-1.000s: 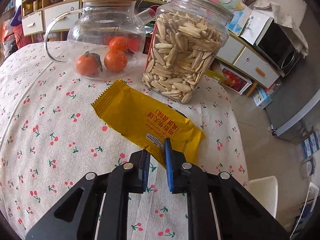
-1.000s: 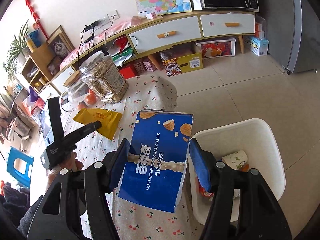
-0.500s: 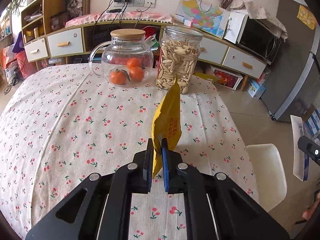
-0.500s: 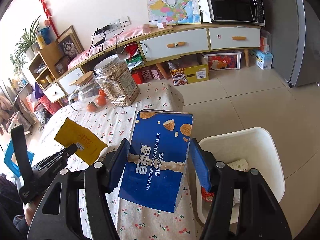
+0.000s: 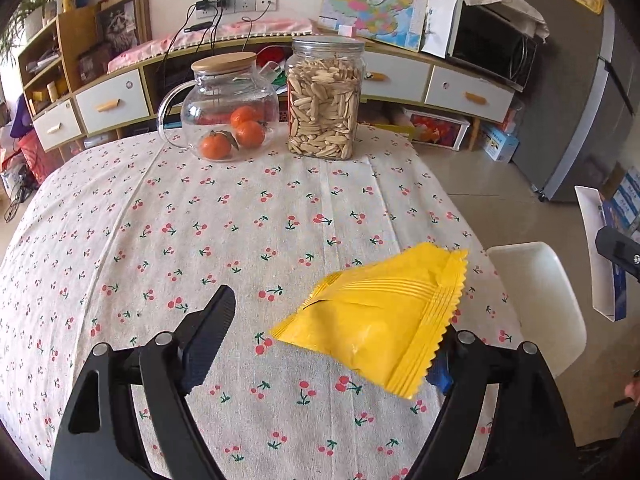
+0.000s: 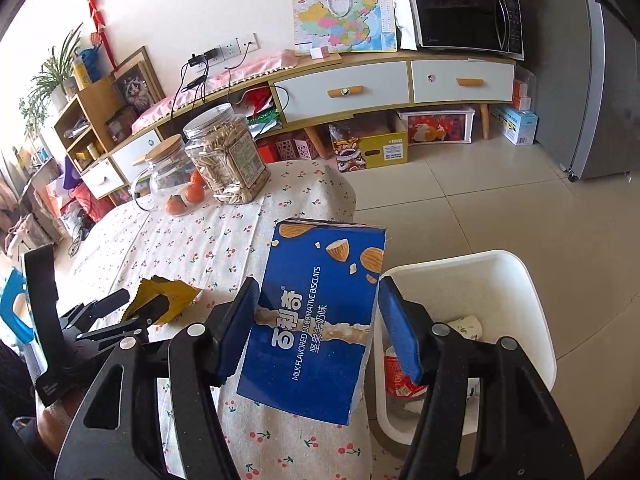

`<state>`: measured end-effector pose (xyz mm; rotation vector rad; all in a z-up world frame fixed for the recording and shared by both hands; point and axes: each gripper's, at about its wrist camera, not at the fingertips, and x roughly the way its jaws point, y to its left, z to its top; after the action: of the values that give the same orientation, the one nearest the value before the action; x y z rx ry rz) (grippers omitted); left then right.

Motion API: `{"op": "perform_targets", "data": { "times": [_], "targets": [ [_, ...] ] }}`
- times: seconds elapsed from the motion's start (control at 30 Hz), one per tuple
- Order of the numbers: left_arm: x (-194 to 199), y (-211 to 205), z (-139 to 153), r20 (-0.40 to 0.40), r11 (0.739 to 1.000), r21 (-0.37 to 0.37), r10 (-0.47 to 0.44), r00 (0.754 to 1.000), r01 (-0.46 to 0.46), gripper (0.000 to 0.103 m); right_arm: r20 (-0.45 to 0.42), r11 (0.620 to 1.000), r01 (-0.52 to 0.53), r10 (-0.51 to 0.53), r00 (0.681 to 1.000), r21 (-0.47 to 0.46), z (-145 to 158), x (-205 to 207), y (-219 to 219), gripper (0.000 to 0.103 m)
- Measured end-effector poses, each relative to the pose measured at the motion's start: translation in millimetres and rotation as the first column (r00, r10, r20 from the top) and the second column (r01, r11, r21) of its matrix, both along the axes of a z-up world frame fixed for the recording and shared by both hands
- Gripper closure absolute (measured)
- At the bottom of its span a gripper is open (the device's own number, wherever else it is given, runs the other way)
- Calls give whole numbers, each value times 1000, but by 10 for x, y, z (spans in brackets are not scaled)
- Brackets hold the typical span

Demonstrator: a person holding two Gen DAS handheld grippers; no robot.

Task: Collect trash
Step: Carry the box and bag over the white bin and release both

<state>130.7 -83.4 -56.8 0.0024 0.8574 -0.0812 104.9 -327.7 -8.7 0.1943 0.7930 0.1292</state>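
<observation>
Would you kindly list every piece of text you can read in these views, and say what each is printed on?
"MILK FLAVORED DECORATIVE BISCUITS": blue biscuit box.
"百利奇": same box, large white characters.
"坚果牛奶味": same box, smaller line.
Seed jar label: too small to read.
Yellow wrapper: no print visible.

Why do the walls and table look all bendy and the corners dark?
Both views come through a fisheye lens. Left wrist view: the table bulges like a dome, the fridge leans, corners go black. Right wrist view: the cabinet curves, daylight is soft, and the blue box stays sharp.
</observation>
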Motion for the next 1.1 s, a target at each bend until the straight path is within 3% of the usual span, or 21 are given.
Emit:
{"op": "perform_targets", "data": {
  "times": [0.03, 0.1, 0.17, 0.27, 0.57, 0.73, 1.1],
  "targets": [
    [28, -39, -9, 4, 1000, 13, -8, 1000, 8, 24, -1, 1000, 3, -3, 1000, 1, -2, 7, -19, 45],
    [80, -115, -24, -1, 999, 17, -38, 999, 38, 42, -2, 1000, 7, -7, 1000, 5, -6, 21, -45, 45],
    [117, -192, -54, -27, 998, 13, -67, 997, 67, 79, -2, 1000, 8, -8, 1000, 10, -1, 37, -58, 45],
    [86, -265, -42, -15, 996, 15, -83, 996, 84, 91, 9, 1000, 0, -1, 1000, 13, 30, 26, -55, 45],
    [-80, -348, 248, 36, 992, -64, -102, 994, 105, 95, 62, 1000, 0, 2, 998, -28, 128, -77, -88, 45],
    [-191, -462, 465, 86, 988, -72, -127, 988, 134, 95, 77, 999, 20, -17, 997, -35, 156, -103, -190, 45],
    [-320, -1000, 695, 133, 967, -83, -228, 965, 240, 95, 114, 985, 168, -162, 980, -48, 197, -174, -778, 45]
  ]
}}
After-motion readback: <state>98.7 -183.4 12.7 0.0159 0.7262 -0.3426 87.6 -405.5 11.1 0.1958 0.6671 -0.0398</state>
